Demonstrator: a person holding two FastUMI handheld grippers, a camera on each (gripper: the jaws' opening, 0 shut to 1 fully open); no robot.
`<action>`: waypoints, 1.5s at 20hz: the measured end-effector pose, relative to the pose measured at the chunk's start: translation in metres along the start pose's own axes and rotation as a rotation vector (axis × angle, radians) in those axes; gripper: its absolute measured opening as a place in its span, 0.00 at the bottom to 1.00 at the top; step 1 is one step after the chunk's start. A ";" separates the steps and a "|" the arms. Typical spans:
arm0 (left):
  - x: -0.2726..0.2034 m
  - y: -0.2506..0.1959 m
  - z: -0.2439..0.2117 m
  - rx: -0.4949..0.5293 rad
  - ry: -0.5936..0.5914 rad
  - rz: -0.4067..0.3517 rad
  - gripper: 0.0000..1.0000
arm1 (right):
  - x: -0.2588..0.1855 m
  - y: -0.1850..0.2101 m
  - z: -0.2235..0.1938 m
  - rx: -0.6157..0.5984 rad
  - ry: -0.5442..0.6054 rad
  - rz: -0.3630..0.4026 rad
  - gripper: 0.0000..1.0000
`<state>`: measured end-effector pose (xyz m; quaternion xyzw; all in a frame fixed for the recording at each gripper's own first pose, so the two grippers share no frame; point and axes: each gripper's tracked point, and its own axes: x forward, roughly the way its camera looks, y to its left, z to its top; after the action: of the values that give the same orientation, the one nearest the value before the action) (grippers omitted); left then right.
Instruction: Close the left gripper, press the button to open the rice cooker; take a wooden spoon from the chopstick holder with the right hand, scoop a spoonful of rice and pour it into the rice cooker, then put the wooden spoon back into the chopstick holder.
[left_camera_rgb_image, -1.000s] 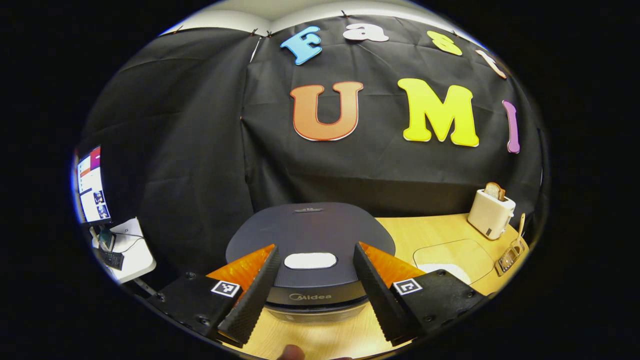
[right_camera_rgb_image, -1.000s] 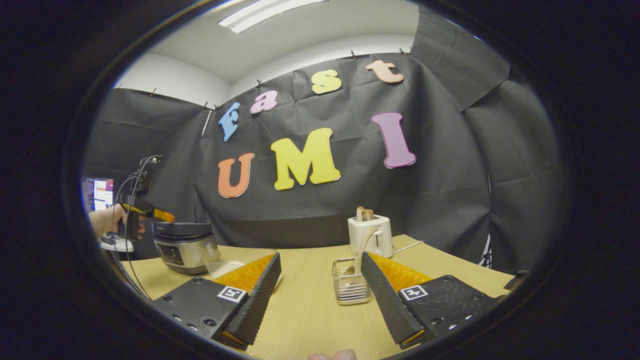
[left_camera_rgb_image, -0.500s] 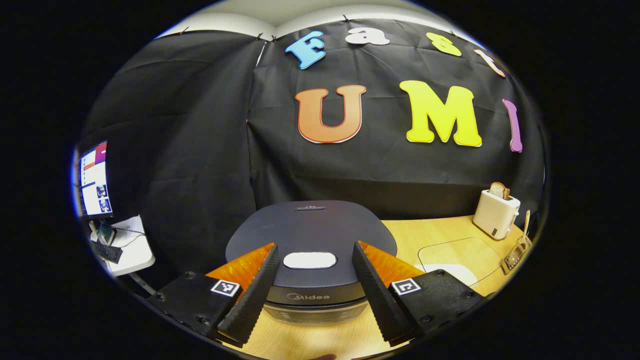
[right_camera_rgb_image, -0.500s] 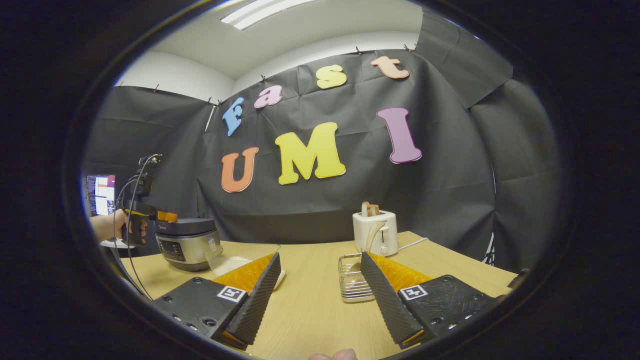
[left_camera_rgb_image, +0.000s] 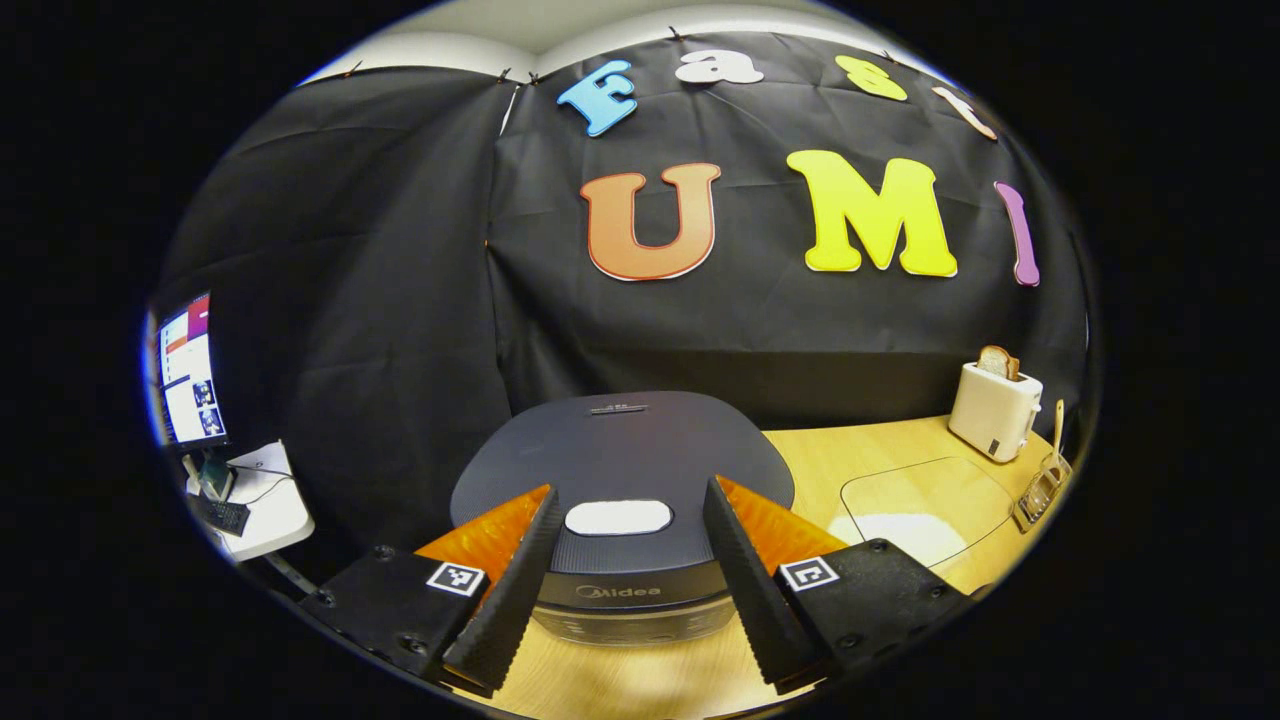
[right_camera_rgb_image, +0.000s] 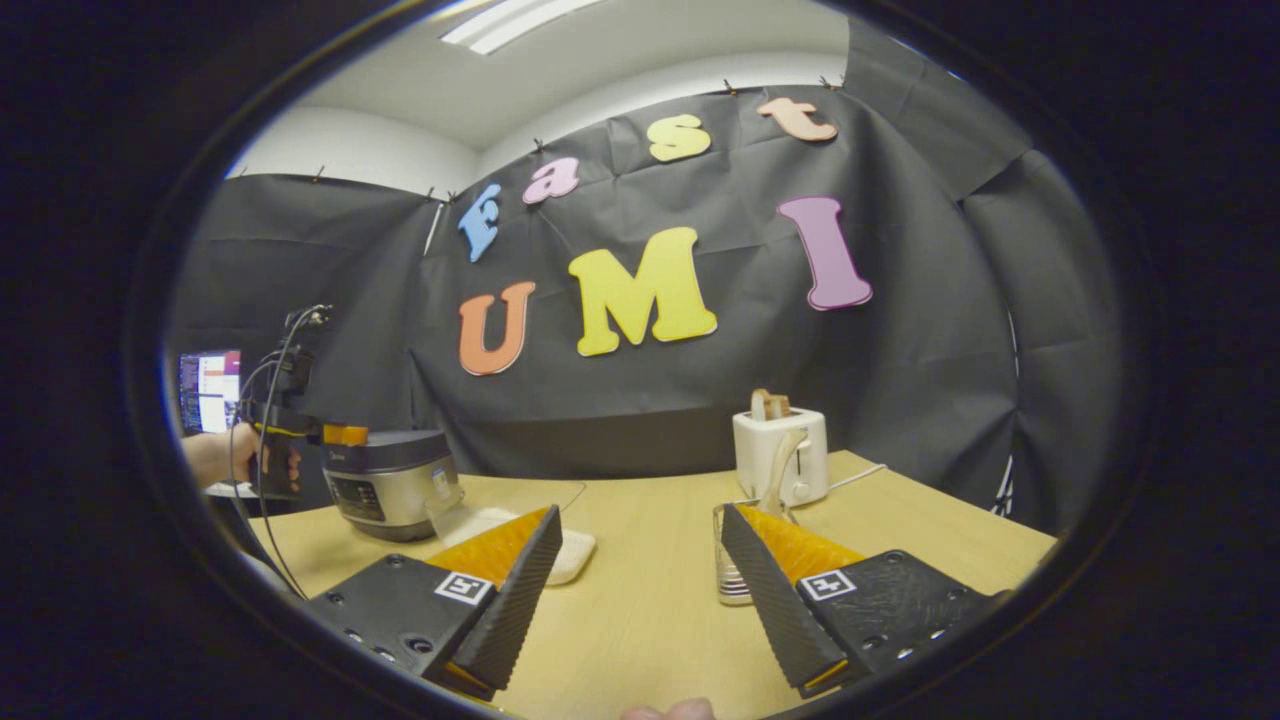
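Your left gripper (left_camera_rgb_image: 625, 560) hangs spread wide just in front of the rice cooker (left_camera_rgb_image: 620, 480), grasping nothing; its lid is down, and the pale oval button (left_camera_rgb_image: 618, 517) on the lid sits between your two fingers, with neither touching it. The cooker's front panel is partly covered by the fingers. To its right on the wooden counter (left_camera_rgb_image: 850, 460) lies a clear shallow tray (left_camera_rgb_image: 925, 500) with a white patch in it (probably the rice, though too blurred to be sure).

At the far right edge stands a white toaster (left_camera_rgb_image: 993, 410) with a slice of bread (left_camera_rgb_image: 995, 361) poking from its slot. Just beside it is the chopstick holder (left_camera_rgb_image: 1043, 487), a small wire basket with the wooden spoon (left_camera_rgb_image: 1057, 425) standing upright in it; both are tiny and squeezed by the lens there.

Your right gripper (right_camera_rgb_image: 640, 570) is also released and empty, low over the counter. The chopstick holder (right_camera_rgb_image: 735, 550) is close ahead, half hidden behind your right-hand finger, so its contents are hard to make out; a pale handle rising in front of the toaster (right_camera_rgb_image: 780, 455) seems to be the spoon. Far to the left, a hand (right_camera_rgb_image: 215, 455) holds the other gripper at the cooker (right_camera_rgb_image: 390, 480), with cables looping above it. A lit screen (right_camera_rgb_image: 208, 390) shows behind, cut off at the edge.
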<state>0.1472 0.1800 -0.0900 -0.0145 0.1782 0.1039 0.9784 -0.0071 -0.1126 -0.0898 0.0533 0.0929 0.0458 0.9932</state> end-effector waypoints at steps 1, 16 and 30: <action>0.000 -0.002 0.000 0.002 -0.005 0.001 0.91 | 0.002 0.002 -0.002 0.000 0.003 0.006 0.92; -0.075 -0.042 0.090 0.003 -0.231 -0.009 0.98 | -0.009 0.004 0.056 -0.085 -0.090 -0.071 0.95; -0.211 -0.158 0.063 0.002 -0.384 -0.193 0.98 | -0.050 0.044 0.119 -0.102 -0.243 -0.079 0.95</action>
<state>0.0089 -0.0122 0.0418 -0.0104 -0.0133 0.0102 0.9998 -0.0366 -0.0853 0.0408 0.0043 -0.0284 0.0043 0.9996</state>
